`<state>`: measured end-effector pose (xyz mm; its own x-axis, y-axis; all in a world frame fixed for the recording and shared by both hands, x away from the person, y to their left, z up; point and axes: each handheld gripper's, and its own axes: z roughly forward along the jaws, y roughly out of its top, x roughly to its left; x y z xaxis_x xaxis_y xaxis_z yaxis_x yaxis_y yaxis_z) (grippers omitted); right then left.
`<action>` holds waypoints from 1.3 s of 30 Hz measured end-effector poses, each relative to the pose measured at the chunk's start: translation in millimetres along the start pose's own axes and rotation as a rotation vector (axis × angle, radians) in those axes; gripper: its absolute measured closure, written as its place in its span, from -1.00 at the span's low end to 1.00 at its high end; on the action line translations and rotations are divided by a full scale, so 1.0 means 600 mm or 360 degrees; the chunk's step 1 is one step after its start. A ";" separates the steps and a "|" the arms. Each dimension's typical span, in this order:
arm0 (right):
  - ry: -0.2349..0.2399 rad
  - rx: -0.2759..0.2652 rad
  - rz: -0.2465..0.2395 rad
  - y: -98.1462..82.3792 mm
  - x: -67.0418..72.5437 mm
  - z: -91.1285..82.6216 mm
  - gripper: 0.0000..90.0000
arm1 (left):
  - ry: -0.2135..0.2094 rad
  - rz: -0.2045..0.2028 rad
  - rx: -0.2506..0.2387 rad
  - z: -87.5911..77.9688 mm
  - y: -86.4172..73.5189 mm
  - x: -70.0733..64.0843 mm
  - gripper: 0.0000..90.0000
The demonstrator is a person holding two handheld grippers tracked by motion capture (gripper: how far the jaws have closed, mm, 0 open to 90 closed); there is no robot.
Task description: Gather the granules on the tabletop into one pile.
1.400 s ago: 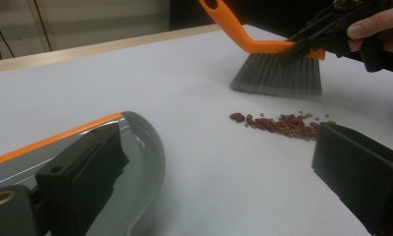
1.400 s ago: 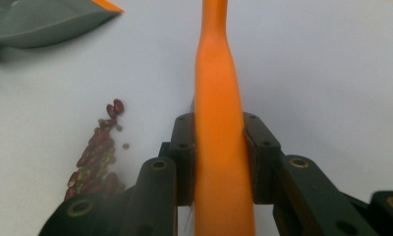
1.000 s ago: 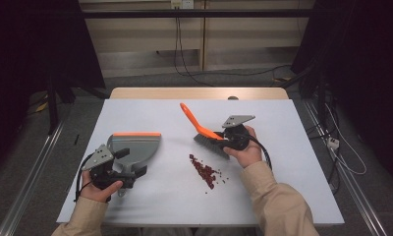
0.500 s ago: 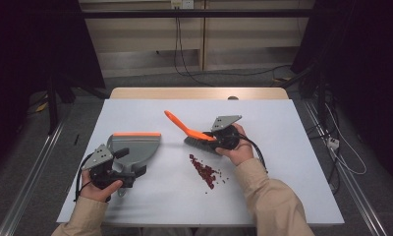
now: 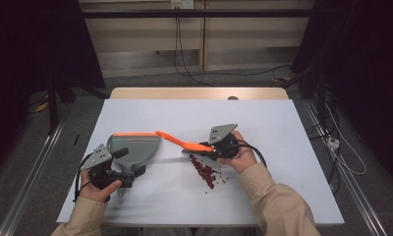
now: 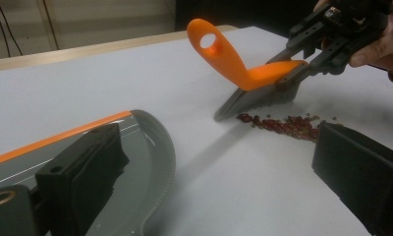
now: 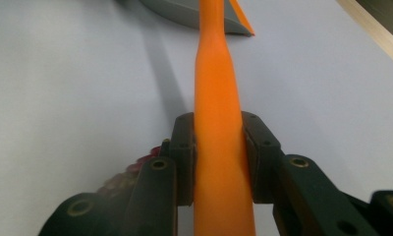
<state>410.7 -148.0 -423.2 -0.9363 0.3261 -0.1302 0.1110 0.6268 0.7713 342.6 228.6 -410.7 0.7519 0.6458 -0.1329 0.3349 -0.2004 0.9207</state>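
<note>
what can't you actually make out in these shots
- What the small red bits are: too small in the high view, blurred in the left gripper view.
- The brush bristles: hidden below the right gripper in its own view.
- The dustpan handle and how the left gripper holds it: covered by the left hand in the high view.

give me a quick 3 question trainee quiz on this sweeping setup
1. True or false: the right tool is shut on the orange-handled brush.
2. The grey dustpan with an orange edge lies to which side of the pile of small dark red bits in the high view: A left, B right, C behind?
3. Fill in: the brush's bristles rest at the pile's ____ end in the high view.

Key: 1 true; 2 A; 3 far
</note>
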 end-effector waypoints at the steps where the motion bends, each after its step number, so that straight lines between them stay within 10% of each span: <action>1: 0.0019 -0.0004 -0.0005 -0.001 0.003 -0.002 0.58 | -0.0001 0.0001 0.0000 0.000 0.000 0.000 -0.88; 23: 0.0089 -0.0046 -0.0034 -0.009 0.042 -0.029 0.58 | 0.0001 0.0010 0.0004 0.000 0.001 -0.004 -0.88; 33: -0.0117 -0.0198 0.0243 -0.010 0.038 -0.061 0.58 | -0.0012 0.0012 0.0006 0.001 0.001 -0.003 -0.88; 39: -0.0442 -0.0193 0.0513 -0.034 0.058 -0.090 0.58 | -0.0027 0.0007 -0.0002 0.001 0.001 -0.003 -0.88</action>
<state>357.7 -187.4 -409.8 -0.7335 0.6793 -0.0208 0.3270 0.3797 0.8654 341.7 226.7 -410.1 0.7630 0.6321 -0.1352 0.3309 -0.2023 0.9217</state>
